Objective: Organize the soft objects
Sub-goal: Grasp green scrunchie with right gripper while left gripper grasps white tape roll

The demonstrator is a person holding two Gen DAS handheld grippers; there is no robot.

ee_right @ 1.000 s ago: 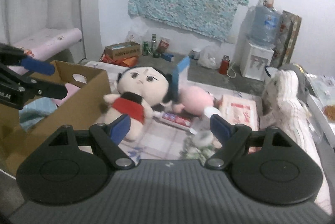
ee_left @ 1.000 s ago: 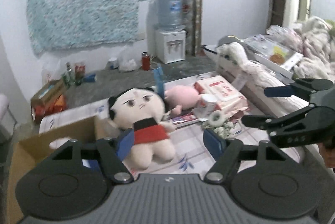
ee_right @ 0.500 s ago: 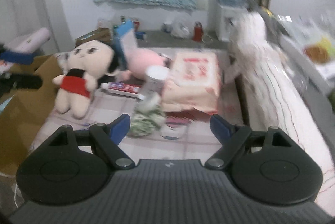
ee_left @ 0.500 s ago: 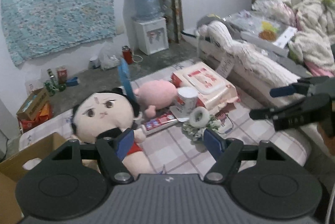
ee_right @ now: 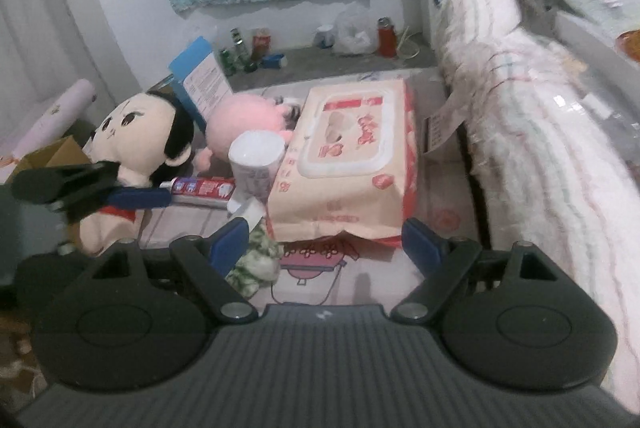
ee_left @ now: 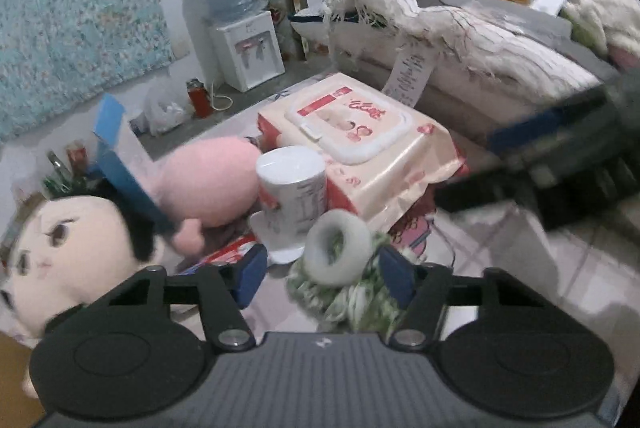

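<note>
My left gripper point(ee_left: 323, 276) hangs low over a green-and-white fabric bundle point(ee_left: 348, 298) with a white ring point(ee_left: 338, 248) lying on it. Its jaws are closing with the bundle between them, and I see no firm pinch. The right gripper point(ee_right: 325, 246) stands open just short of a pink wet-wipes pack point(ee_right: 348, 155), holding nothing. A black-haired doll in a red dress point(ee_right: 136, 135) and a pink plush point(ee_right: 248, 115) lie to the left. In the left wrist view the right gripper's fingers point(ee_left: 528, 127) are blurred at the right.
A white cup point(ee_left: 292, 187), a toothpaste tube point(ee_right: 200, 187) and a blue box point(ee_right: 200, 79) crowd between the toys and the pack. A rolled white blanket point(ee_right: 540, 131) lines the right side. A cardboard box point(ee_right: 48, 155) sits far left.
Both grippers came down and closer to the clutter. The left swung from the doll to the green bundle and its jaws narrowed. The right moved from the doll side to the wipes pack.
</note>
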